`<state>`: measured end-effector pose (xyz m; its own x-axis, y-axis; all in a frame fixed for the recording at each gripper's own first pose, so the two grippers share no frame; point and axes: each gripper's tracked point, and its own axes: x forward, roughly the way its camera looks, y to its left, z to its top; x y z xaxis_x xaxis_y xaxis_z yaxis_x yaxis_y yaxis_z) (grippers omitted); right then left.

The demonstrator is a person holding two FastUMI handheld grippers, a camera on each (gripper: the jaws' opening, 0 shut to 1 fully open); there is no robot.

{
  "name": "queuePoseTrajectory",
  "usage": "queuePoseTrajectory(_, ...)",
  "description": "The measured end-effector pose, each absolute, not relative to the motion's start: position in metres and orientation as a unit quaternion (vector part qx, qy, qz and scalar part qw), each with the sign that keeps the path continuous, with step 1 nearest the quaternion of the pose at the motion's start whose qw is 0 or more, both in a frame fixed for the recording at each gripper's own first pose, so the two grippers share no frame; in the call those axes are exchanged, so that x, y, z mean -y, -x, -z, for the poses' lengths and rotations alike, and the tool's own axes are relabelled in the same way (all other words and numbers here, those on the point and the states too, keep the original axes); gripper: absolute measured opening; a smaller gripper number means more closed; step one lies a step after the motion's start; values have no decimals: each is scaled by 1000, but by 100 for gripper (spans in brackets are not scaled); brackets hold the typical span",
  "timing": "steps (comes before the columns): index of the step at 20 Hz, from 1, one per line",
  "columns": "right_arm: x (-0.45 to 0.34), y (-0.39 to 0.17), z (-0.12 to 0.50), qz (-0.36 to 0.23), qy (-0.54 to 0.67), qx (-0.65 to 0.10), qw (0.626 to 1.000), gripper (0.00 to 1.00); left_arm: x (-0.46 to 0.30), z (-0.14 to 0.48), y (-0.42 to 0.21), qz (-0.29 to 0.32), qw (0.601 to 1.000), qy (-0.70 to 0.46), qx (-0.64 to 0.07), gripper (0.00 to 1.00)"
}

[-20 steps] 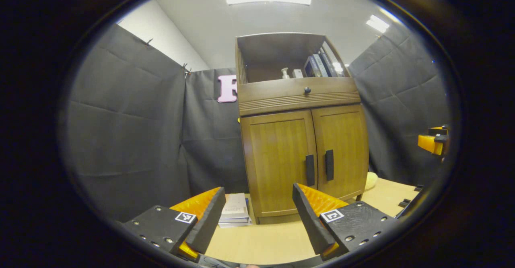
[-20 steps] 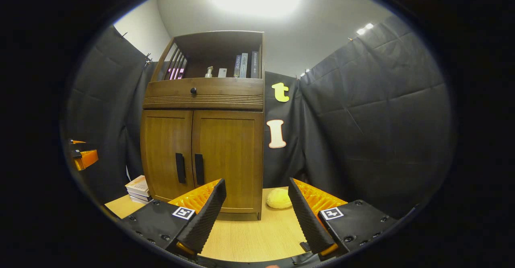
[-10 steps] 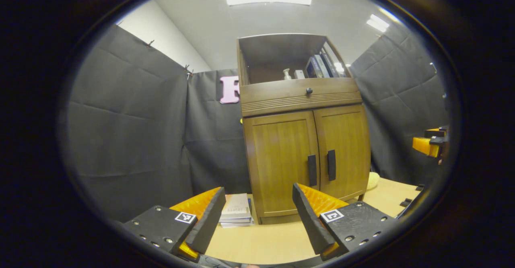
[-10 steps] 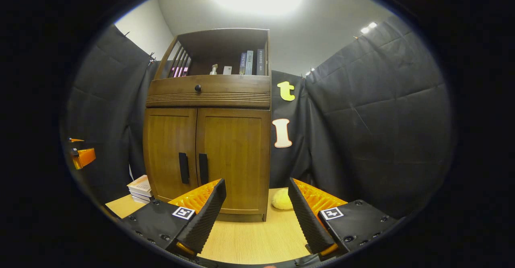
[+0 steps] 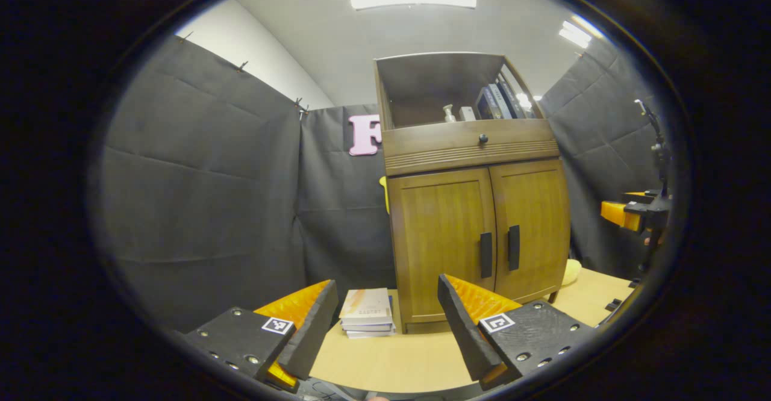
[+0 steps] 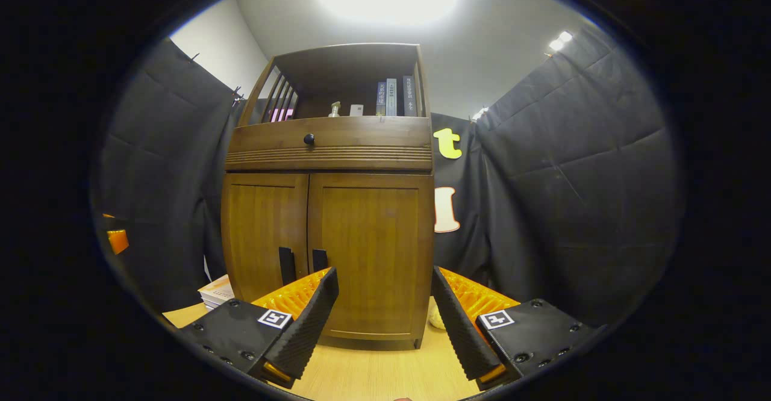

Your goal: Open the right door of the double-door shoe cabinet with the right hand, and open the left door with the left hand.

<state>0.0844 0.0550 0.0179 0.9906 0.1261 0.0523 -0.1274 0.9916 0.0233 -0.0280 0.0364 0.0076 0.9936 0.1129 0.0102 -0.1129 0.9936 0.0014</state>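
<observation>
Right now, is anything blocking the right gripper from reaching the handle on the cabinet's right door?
Nothing visible does. The right gripper, fingers apart, faces the brown wooden right door; its black vertical handle sits beyond bare light wooden tabletop.

The wooden shoe cabinet (image 6: 328, 232) stood upright on the table (image 6: 373, 377); both doors were shut (dark vertical handles (image 5: 497, 251) adjoining at the centre seam).
</observation>
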Motion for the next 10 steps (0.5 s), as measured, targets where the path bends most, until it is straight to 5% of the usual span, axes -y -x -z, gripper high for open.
queuePoseTrajectory(10, -116, -151, -14, -104, -21, 34, 994, 98, -64, -20, 54, -122, 992, -13, 0, 97)
